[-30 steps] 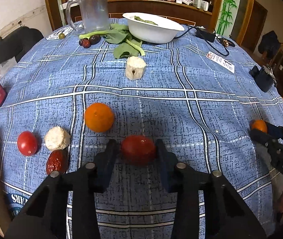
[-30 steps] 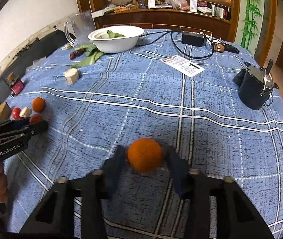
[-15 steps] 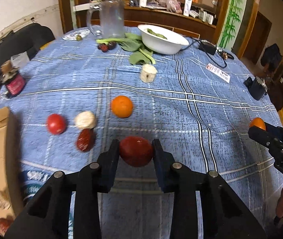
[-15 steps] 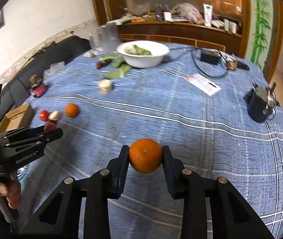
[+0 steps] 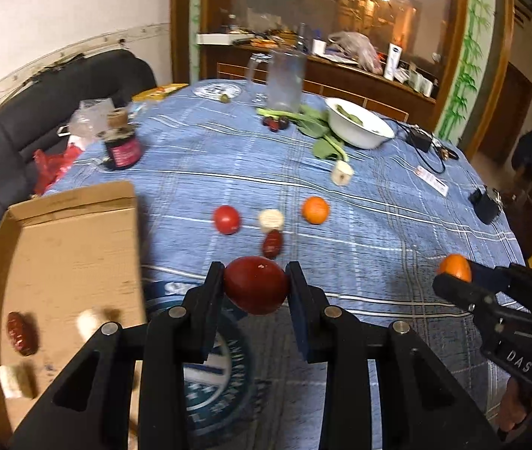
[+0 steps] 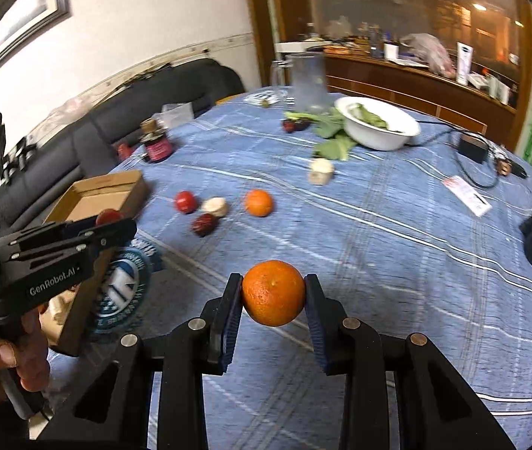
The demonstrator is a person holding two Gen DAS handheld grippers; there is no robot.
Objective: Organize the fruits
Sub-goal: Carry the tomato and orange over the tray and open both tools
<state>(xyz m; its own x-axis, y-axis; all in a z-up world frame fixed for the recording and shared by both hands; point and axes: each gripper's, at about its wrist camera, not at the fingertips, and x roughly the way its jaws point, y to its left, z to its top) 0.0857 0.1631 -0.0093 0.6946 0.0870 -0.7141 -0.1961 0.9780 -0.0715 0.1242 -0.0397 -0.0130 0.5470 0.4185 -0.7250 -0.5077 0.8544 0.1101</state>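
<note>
A: Start from the cardboard box (image 5: 67,247). What sits where?

B: The box lies at the left edge of the bench (image 5: 378,232), with a red date (image 5: 21,333) and pale chunks already inside. Just right of the box, lifted clear of the cloth, is the left claw (image 5: 256,288), closed on a tomato (image 5: 256,289). Further right of the box, loose on the bench, lie a second tomato (image 5: 227,219), a pale chunk (image 5: 271,219), another date (image 5: 272,243) and an orange (image 5: 315,209).

A: And the right claw?

B: The right claw (image 6: 273,298) is far right of the box, pinching a second orange (image 6: 273,298) between both pads, also raised off the bench.

A: Which drops first?

B: Likely the left one. Its tomato hangs beside the box's right wall, so the box lies to the claw's left, a short sideways move. The right claw must cross the whole blue cloth toward the box. Both fruits are round, so grip axis hardly matters.
</note>
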